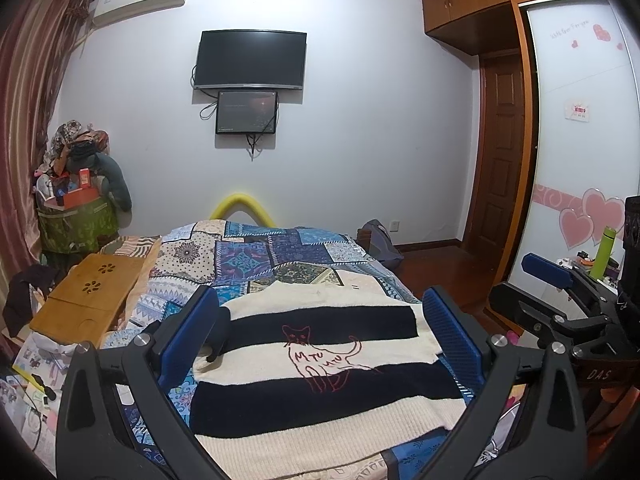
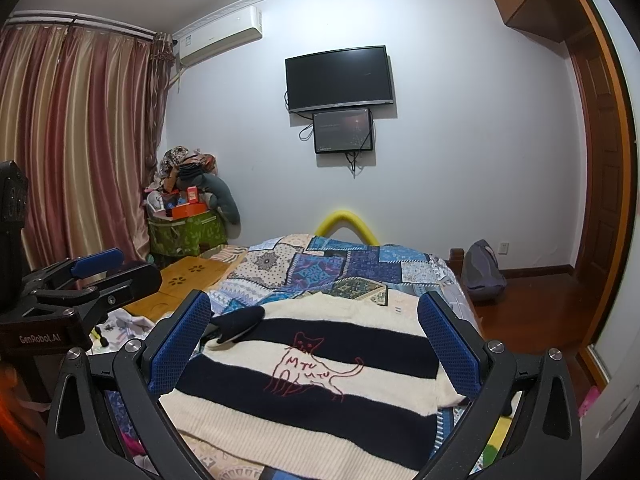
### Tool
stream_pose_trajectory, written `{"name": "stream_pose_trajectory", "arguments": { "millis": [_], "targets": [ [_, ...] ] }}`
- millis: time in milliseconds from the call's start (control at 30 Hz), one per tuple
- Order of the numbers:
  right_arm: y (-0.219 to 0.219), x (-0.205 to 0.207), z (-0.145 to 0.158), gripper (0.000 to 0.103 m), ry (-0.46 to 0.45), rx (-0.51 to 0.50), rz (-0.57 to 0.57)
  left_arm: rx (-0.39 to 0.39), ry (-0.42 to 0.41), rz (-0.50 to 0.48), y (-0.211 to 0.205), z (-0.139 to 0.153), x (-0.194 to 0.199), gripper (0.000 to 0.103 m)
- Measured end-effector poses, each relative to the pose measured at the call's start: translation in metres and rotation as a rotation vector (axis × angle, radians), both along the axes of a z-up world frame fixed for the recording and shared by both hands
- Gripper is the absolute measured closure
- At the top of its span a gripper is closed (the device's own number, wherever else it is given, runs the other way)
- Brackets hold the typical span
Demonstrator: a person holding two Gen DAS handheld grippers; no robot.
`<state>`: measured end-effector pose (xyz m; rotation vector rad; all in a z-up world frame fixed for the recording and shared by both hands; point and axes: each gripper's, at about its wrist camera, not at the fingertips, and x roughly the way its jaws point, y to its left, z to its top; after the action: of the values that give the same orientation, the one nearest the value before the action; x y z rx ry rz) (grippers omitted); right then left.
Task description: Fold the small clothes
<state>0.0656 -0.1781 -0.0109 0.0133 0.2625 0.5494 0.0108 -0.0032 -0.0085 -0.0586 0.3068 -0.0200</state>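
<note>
While level over sweater (image 1: 320, 364) | left gripper (image 1: 324, 340), right gripper (image 2: 320, 344) | fingers spread

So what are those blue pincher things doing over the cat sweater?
A person holds a hand-held gripper in each hand, about to fold clothes. The left hand-held gripper and right hand-held gripper both hang open above a cream and black striped sweater with a red cat outline. It lies spread flat on the patchwork bedspread. Neither touches it yet.
</note>
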Motion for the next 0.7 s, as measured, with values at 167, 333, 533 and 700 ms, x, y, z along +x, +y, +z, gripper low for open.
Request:
{"name": "stream_pose_trajectory", "arguments": {
  "millis": [167, 333, 533, 700],
  "targets": [
    [0.000, 0.002, 0.001, 0.000, 0.004, -0.001, 0.000, 0.000, 0.002, 0.001, 0.001, 0.001, 0.000, 0.000],
    [0.000, 0.004, 0.000, 0.000, 0.007, -0.002, 0.000, -0.005, 0.003, 0.001, 0.003, 0.001, 0.000, 0.000],
    [0.002, 0.010, -0.004, 0.000, 0.023, -0.010, 0.000, -0.014, 0.020, 0.010, 0.008, -0.001, 0.007, 0.000],
    [0.006, 0.027, -0.013, 0.000, 0.060, -0.016, -0.017, -0.030, 0.061, 0.041, 0.019, -0.012, 0.024, 0.000]
  ]
}}
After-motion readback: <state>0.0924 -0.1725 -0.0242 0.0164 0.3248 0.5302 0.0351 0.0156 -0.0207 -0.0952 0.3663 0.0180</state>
